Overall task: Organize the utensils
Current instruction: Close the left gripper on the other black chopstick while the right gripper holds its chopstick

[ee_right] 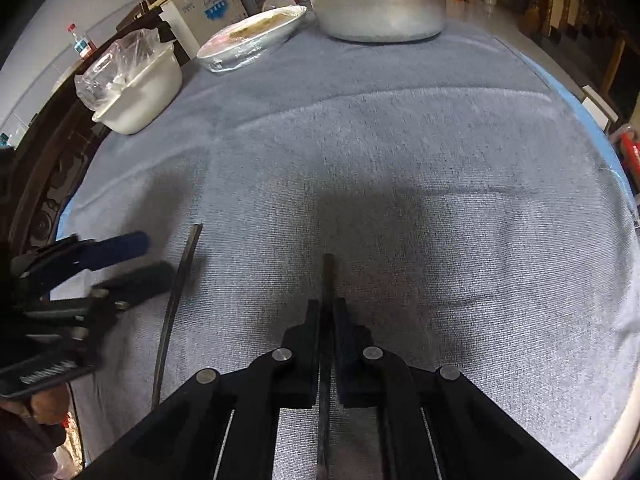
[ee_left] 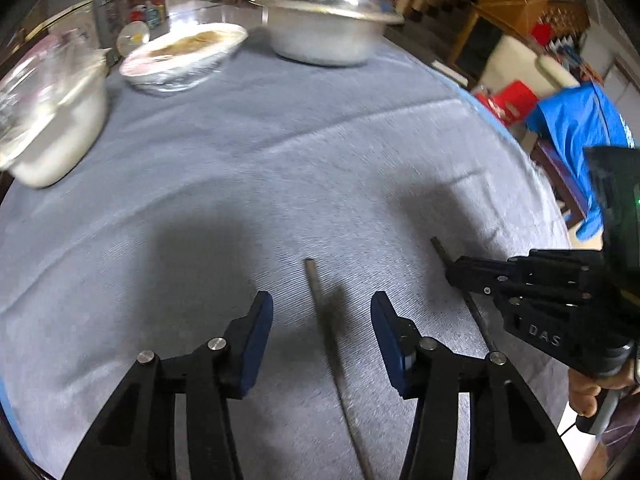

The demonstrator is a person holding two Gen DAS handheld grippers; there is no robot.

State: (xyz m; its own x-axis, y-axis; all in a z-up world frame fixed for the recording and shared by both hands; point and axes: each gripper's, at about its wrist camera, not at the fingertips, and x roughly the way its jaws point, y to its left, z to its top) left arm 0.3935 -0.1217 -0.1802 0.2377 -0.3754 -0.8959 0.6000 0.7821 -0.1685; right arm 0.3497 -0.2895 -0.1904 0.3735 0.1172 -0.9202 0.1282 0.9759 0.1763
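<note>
Your right hand-held gripper [ee_right: 327, 308] is clamped on a thin dark chopstick [ee_right: 328, 276]: the two black pads press its sides, and its blunt tip sticks out a little way ahead of them over the cloth. In the left wrist view the same hand-held gripper [ee_left: 450, 270] comes in from the right with that stick [ee_left: 438, 248] pinched at its front.

Your left hand-held gripper [ee_left: 322, 312] stands partly open, its blue-faced pads well apart. A second chopstick [ee_left: 320, 300], slim, straight and brownish, lies flat on the cloth between them and runs back under the hand-held gripper; neither pad touches it. The picture is blurred here, so its finish is hard to read. No earlier picture is given for the jaws' motion.

The worktop [ee_right: 440, 152] wears a grey-blue cloth with a fine ribbed weave and soft creases. Far ahead of both hand-held grippers sit a round, dull metal pot with a domed lid [ee_right: 380, 4], a shallow oval dish under clear film [ee_right: 248, 40], and a white plastic tub with a crumpled clear bag in it [ee_right: 140, 88].
</note>
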